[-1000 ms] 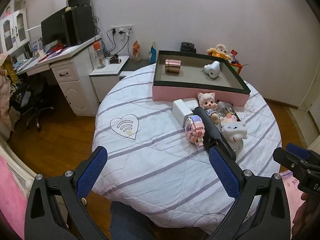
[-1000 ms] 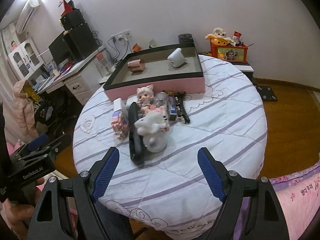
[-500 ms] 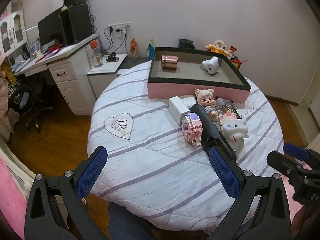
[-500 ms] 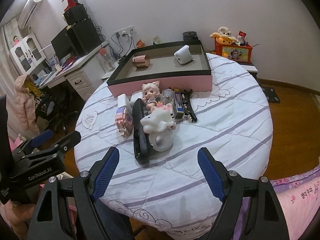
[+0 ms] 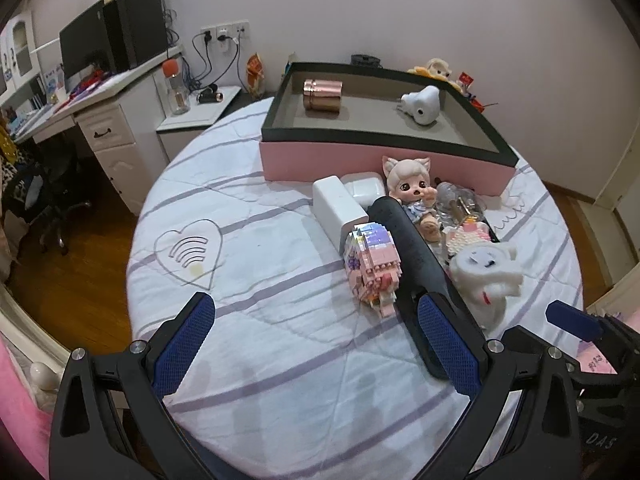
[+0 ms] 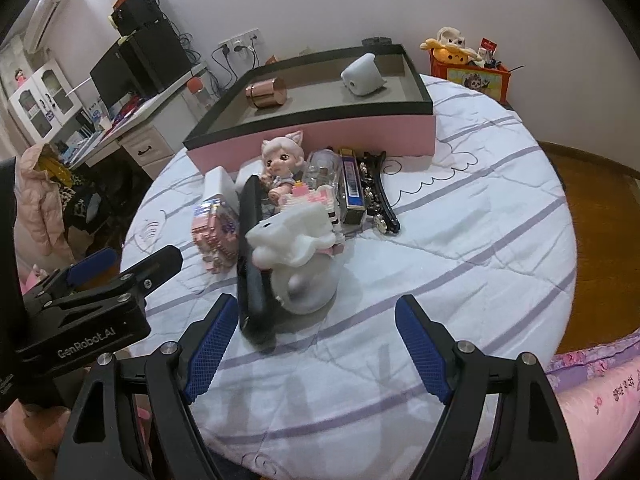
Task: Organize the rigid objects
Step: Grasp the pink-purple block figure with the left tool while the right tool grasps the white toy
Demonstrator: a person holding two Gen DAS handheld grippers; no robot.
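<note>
Both hand-held grippers hover over the near edge of the round worktop (image 6: pixel 460 240), jaws spread wide and holding nothing. The left hand-held gripper (image 5: pixel 316 344) has the pink block figure (image 5: pixel 374 266) and the long black case (image 5: pixel 408 256) just beyond its right finger. The right hand-held gripper (image 6: pixel 316 350) faces the white figurine (image 6: pixel 298 256), near its left finger. Farther off, the doll (image 6: pixel 282 164) stands before the pink tray (image 6: pixel 320 136), which holds a copper can (image 6: pixel 266 94) and a white speaker-like object (image 6: pixel 362 74).

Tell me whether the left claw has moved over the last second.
Yes. The left claw has advanced toward the pink tray, which now looms larger and nearer in its own view.
</note>
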